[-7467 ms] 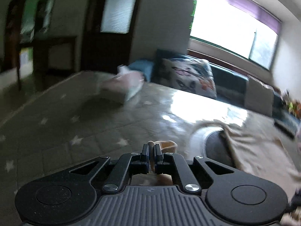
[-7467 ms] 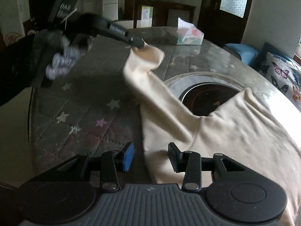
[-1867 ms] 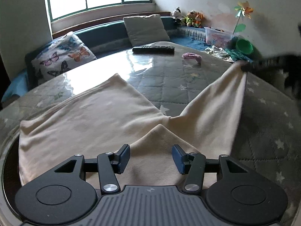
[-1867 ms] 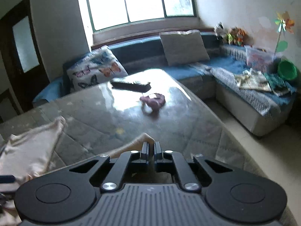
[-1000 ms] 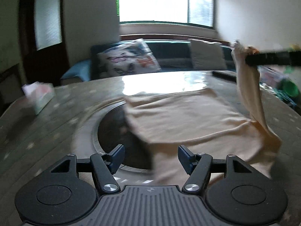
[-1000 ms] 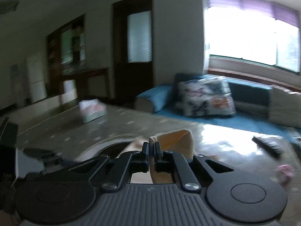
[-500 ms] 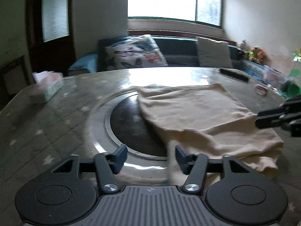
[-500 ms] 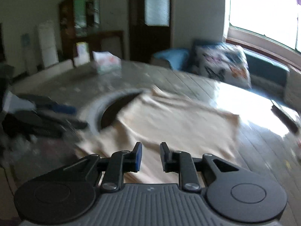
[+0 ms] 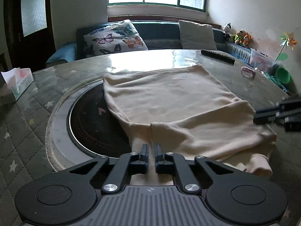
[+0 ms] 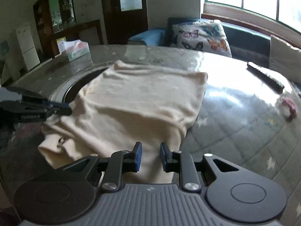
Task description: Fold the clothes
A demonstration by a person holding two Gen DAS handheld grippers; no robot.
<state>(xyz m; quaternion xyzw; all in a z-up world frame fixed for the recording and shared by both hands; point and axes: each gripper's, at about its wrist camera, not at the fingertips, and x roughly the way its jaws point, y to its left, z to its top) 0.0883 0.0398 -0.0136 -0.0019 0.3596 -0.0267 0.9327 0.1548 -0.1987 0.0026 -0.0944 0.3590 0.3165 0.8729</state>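
Fingers first: my left gripper (image 9: pixel 151 151) is pressed together on a pinch of the cream garment (image 9: pixel 169 101) at its near edge, while my right gripper (image 10: pixel 150 155) stands a little spread over the near right part of the same cloth, with fabric under the gap but, as far as I can tell, nothing clamped. The garment lies partly folded on the table (image 9: pixel 37 131), its left side draped over the dark round inset (image 9: pixel 88 116), a sleeve cuff (image 10: pixel 54 146) sticking out below the folded layer. My worry on the left is a thin pinch: if I lift, I may take only the top layer and the fold could slide apart. On the right, with nothing gripped, the cloth could drag or bunch, and the loose cuff might stay sticking out.
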